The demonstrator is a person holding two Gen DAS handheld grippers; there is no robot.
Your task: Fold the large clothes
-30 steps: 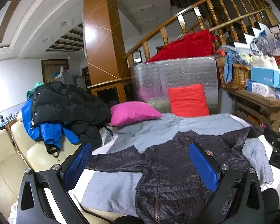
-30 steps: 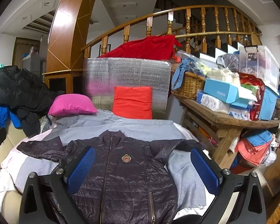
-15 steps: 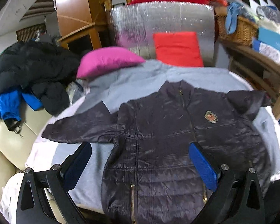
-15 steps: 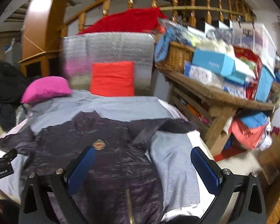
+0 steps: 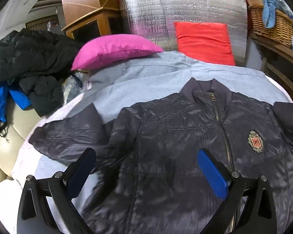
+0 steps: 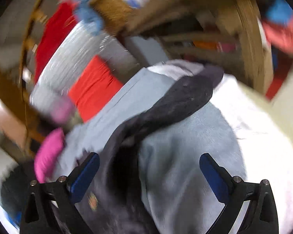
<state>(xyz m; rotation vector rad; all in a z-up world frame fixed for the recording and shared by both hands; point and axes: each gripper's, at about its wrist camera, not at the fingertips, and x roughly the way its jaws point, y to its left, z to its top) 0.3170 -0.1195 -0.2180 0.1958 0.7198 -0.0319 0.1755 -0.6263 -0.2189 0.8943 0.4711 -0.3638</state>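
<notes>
Both cameras have dropped from a room-wide view to just above the dark quilted zip-front jacket (image 5: 185,136), spread front-up on the pale grey sheet (image 5: 146,76) across the centre of the frame; the fold itself looks about to start. The left tongs (image 5: 146,173) hang wide open, empty, over the chest. The right tongs (image 6: 149,175), also wide open and empty, have swung toward the jacket's sleeve (image 6: 181,99), the view blurred.

- A dark quilted jacket (image 5: 166,136) is lying front-up, zipped, just ahead of the left gripper (image 5: 146,167); its crest badge is sitting toward that gripper's right
- One sleeve (image 6: 177,99) is stretching away beyond the right gripper (image 6: 149,167)
</notes>
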